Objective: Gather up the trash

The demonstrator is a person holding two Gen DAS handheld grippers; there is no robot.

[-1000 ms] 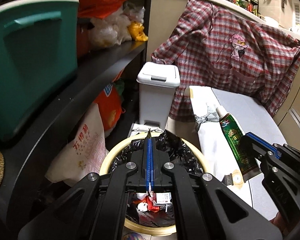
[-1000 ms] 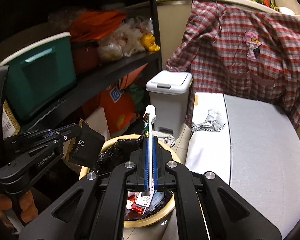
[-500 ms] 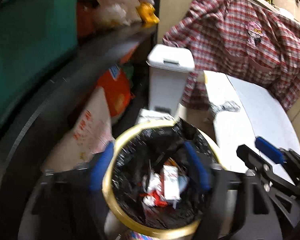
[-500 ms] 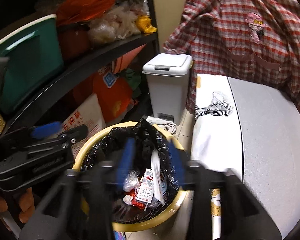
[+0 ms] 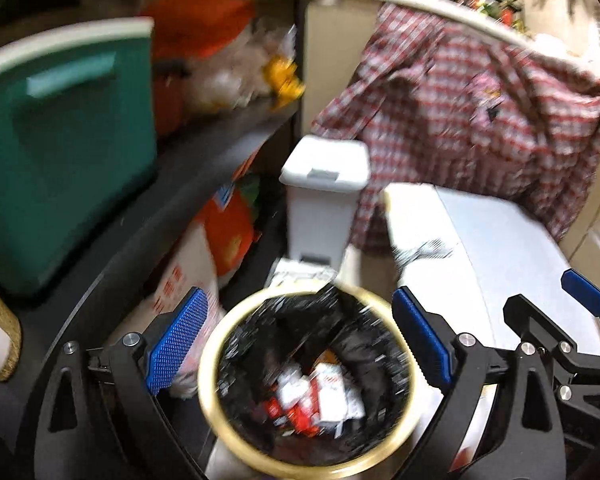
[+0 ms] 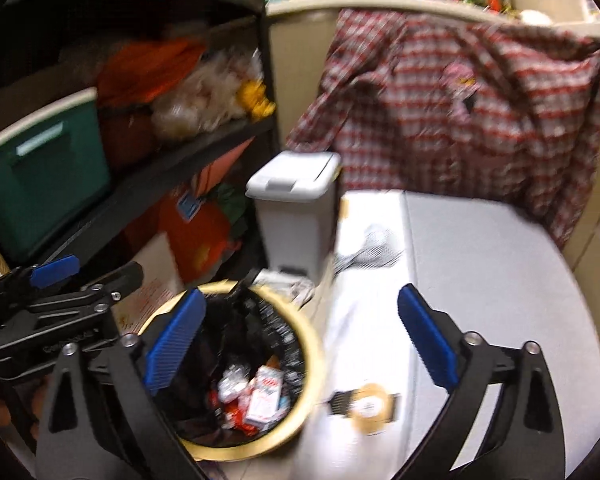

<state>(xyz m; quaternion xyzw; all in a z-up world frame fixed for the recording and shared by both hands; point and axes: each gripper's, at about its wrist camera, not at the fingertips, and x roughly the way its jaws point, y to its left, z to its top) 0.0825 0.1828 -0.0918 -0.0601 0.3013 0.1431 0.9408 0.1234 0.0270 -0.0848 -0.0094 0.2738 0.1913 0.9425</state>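
A round yellow-rimmed bin with a black liner stands on the floor below both grippers. Red and white wrappers and boxes lie in it, also seen in the right wrist view as a heap of trash. My left gripper hangs over the bin, its jaws opening wide with nothing between them. My right gripper is above the bin's right rim, jaws also opening and empty. Each gripper shows in the other's view: the right gripper at the right, the left gripper at the left.
A white pedal bin stands behind the yellow one. A black shelf on the left holds a green box and bags. A plaid shirt hangs over a grey mat, which bears a striped cloth and a round-labelled item.
Both grippers were shut, the left on a black packet and the right on a green tube. Both have opened, the items are gone from their jaws, and both have lifted a little.
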